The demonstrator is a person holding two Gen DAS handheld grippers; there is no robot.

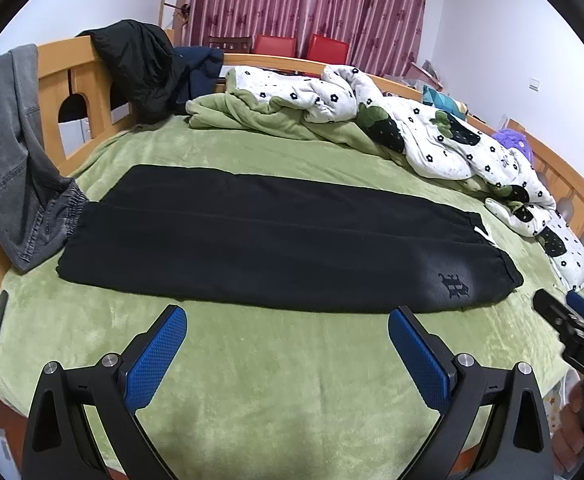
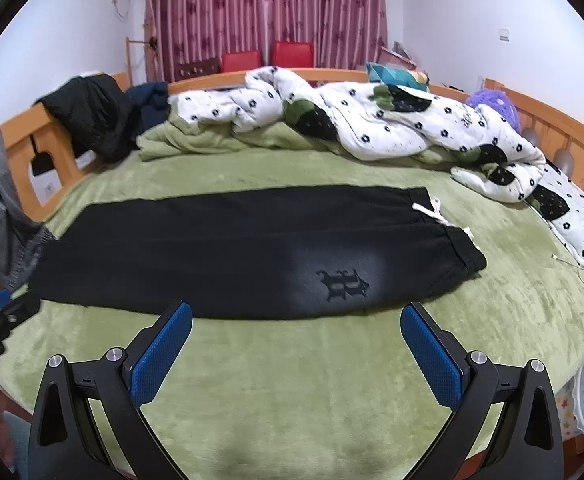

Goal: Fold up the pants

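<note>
- Black pants lie flat, legs stacked, on the green bed.
- Left gripper and right gripper hover at 6 o'clock of them, jaws spread, holding nothing.

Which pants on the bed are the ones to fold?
Find the green blanket covering the bed. The black pants lie flat across its middle, in front of the crumpled flowered quilt. Unlike the grey jeans hanging over the wooden rail, they have a white drawstring and a dark emblem.
</note>
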